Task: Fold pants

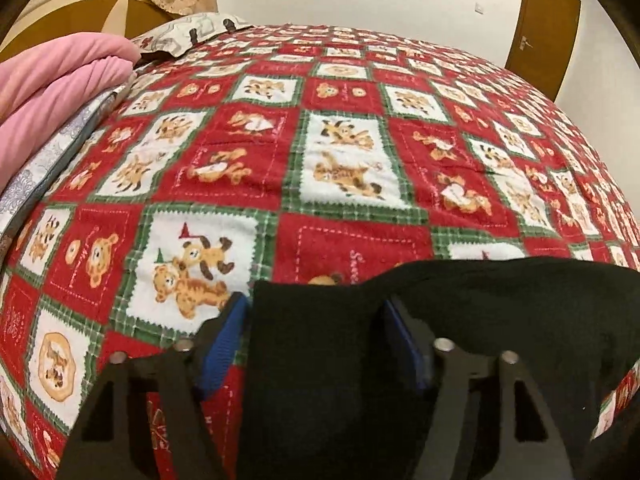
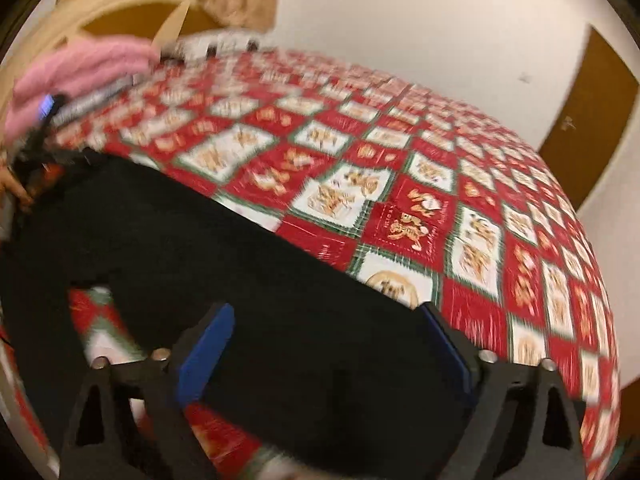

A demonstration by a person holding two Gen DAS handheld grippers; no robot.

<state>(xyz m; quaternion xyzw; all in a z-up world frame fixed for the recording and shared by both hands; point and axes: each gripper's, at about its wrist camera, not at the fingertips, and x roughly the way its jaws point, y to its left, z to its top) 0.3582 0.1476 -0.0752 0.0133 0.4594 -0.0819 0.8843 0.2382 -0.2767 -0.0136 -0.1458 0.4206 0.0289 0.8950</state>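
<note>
Bedspread [image 1: 340,128] carries black pants [image 1: 320,360]; left gripper [image 1: 316,320] and right gripper [image 2: 324,320] jaws look spread around cloth, so it may slip

A red patchwork bedspread [image 1: 360,120] covers the bed; folded pink blanket [image 1: 52,92], pillow [image 1: 192,34], wooden door [image 1: 548,28] behind.

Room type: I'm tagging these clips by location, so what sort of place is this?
Most likely a bedroom: a bed under a red patchwork quilt, a pillow against the headboard, and a wooden door.
</note>
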